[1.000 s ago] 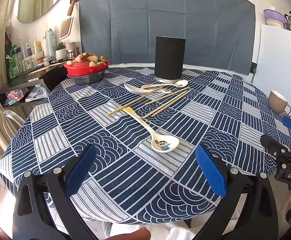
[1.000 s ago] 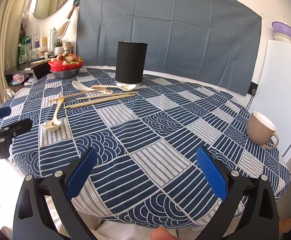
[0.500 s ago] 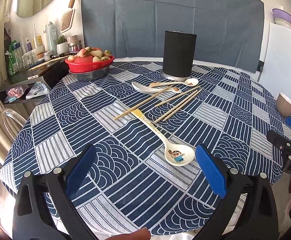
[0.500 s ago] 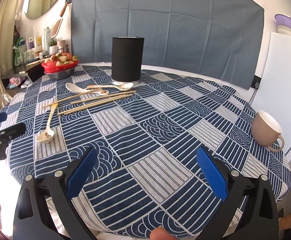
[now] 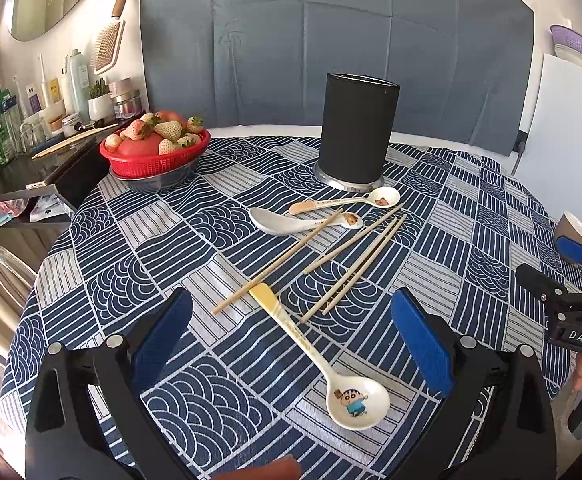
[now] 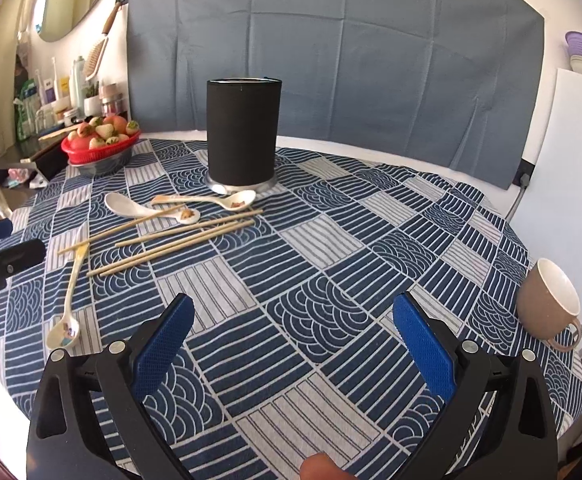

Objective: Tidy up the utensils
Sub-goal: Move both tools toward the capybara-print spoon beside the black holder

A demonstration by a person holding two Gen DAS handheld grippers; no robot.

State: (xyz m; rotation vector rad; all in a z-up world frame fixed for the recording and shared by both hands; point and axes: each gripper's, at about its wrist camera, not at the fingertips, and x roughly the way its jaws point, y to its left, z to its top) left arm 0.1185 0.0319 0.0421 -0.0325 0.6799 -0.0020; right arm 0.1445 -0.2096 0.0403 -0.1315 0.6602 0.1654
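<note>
Blue-patterned table [image 5: 139,240], cartoon spoon [image 5: 323,364] between left gripper [image 5: 291,344] jaws spread wide, chopsticks [image 5: 355,268] beyond, right gripper [image 6: 291,344] jaws wide, holding nothing

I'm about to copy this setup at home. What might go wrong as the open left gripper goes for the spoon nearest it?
The left gripper is open over the cartoon-printed white ceramic spoon. Two likely risks:

1. The spoon's yellow handle tip meets a wooden chopstick; lifting could scatter the chopsticks.

2. The spoon lies flat on the blue patterned tablecloth, so the gripper might snag the fabric and shift the tall black cylindrical holder.
</note>
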